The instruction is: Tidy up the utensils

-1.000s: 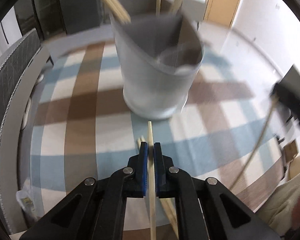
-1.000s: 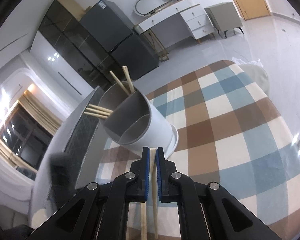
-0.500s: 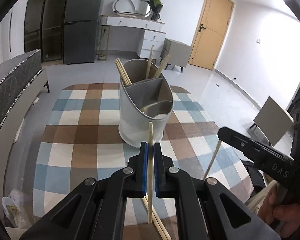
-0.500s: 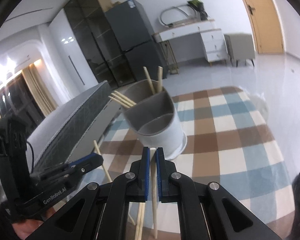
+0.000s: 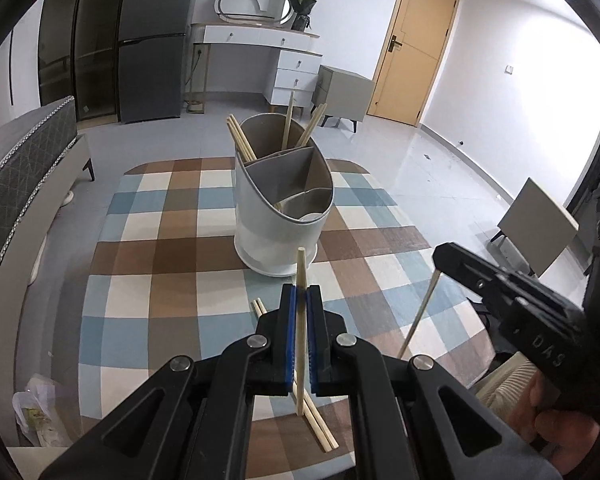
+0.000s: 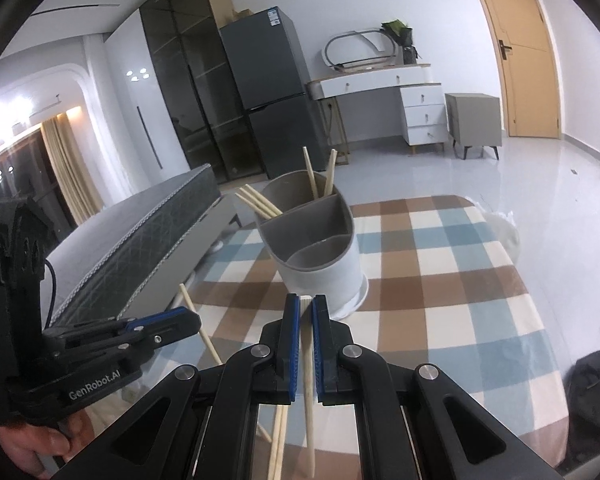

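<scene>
A grey and white utensil holder stands upright on the checked tablecloth, with several chopsticks in its tall back compartment. My left gripper is shut on one wooden chopstick that points toward the holder, a short way in front of it. My right gripper is shut on another chopstick, also just short of the holder. Each gripper shows in the other's view: the right gripper with its chopstick, the left gripper with its chopstick. A loose pair of chopsticks lies on the cloth below.
A grey padded bed or sofa runs along the table's left side. A plastic bag lies on the floor at the near left. A small grey side table stands to the right. Fridge, dresser and door line the far wall.
Both grippers drew back from the holder and rose, each still shut on its chopstick. The right gripper rolled toward upright. Each gripper came into the other's view.
</scene>
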### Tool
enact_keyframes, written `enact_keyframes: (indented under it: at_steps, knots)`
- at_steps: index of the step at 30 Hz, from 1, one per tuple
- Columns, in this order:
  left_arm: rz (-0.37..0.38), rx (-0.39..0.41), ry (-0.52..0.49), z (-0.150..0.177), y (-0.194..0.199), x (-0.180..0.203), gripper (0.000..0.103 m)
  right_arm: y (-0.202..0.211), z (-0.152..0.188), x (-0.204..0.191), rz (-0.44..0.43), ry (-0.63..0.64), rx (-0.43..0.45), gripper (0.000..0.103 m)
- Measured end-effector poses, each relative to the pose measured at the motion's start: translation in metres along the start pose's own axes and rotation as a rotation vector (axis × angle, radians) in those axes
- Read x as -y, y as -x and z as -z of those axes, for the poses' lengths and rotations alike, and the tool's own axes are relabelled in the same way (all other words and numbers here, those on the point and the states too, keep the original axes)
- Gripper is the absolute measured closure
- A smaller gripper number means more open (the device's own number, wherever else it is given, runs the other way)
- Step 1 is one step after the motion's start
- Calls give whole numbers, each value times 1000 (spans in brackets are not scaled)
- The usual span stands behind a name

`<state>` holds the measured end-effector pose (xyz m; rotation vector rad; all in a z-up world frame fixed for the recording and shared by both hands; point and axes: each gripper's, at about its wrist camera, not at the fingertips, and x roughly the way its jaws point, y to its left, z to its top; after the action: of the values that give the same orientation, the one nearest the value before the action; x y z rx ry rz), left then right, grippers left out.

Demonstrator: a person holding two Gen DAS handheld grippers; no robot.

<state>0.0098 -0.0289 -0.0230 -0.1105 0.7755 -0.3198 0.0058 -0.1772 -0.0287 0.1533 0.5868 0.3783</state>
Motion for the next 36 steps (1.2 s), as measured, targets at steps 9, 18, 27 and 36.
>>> enact_keyframes:
  at_steps: [9, 18, 27, 36]
  knots:
    - [28, 25, -25, -7, 19, 6, 103, 15, -12, -6, -6, 1, 57, 98]
    - [66, -40, 54, -15, 5, -22, 103, 11, -15, 6, -24, -52, 57, 98]
    - [-141, -260, 242, -9, -75, -84, 44, 3, -13, 30, -49, -126, 27, 97]
    - [-212, -381, 222, -22, -147, -96, 44, -19, -14, 53, -74, -194, -19, 97]
